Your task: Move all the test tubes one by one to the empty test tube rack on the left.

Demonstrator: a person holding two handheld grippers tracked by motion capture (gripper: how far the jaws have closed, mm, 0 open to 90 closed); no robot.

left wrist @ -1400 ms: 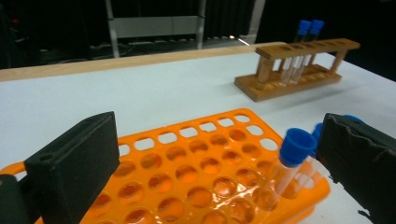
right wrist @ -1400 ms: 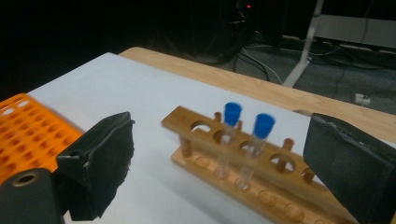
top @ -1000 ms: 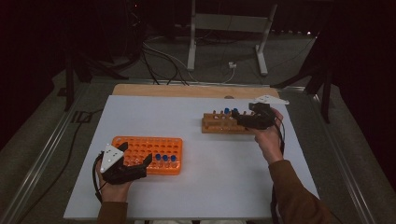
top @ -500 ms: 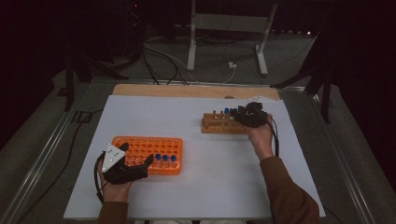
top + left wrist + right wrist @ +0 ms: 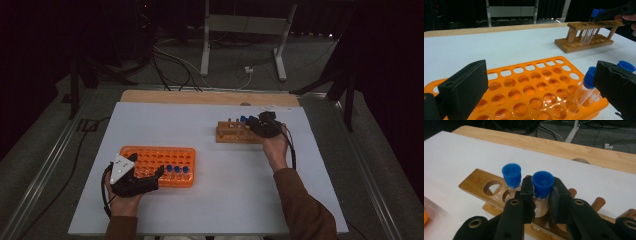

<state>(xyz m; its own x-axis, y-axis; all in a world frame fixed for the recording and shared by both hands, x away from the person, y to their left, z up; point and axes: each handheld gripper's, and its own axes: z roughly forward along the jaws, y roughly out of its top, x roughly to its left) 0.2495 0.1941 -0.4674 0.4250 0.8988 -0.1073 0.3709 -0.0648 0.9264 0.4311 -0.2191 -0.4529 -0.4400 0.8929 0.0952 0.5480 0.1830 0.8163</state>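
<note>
An orange tube rack (image 5: 157, 161) lies at the front left of the white table. A few blue-capped tubes (image 5: 176, 170) stand along its right front edge. My left gripper (image 5: 146, 172) is open at the rack's near side, its jaws wide apart over the rack (image 5: 529, 85) and a blue-capped tube (image 5: 587, 80) beside the right jaw. A wooden rack (image 5: 235, 134) stands at the right. My right gripper (image 5: 252, 125) is shut on a blue-capped tube (image 5: 542, 185) whose lower part sits in a hole of the wooden rack (image 5: 480, 183). A second capped tube (image 5: 511, 177) stands just to its left.
A wooden board (image 5: 200, 97) runs along the table's far edge. Beyond it the floor holds cables and a metal stand (image 5: 242, 45). Bare white tabletop (image 5: 225, 190) lies between the two racks and in front of them.
My right gripper has shifted a little to the left along the wooden rack with the tube in its jaws. The left gripper has stayed where it was.
</note>
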